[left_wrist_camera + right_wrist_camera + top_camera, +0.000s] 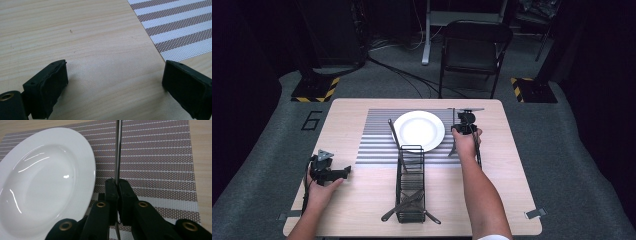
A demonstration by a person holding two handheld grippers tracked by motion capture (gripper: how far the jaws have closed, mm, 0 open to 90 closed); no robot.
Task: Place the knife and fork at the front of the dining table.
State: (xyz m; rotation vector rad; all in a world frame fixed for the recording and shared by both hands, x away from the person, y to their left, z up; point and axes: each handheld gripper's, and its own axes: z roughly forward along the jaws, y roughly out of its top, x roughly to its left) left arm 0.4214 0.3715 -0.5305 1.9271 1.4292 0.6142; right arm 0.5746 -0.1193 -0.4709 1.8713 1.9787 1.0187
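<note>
Your right gripper is clamped tight on a thin metal utensil, mid-shaft, just right of the white plate, over the striped mat. Light, stiff, slick steel; may pivot, so grip nr centre. Left gripper: wide open, holding nothing, on bare table.
</note>
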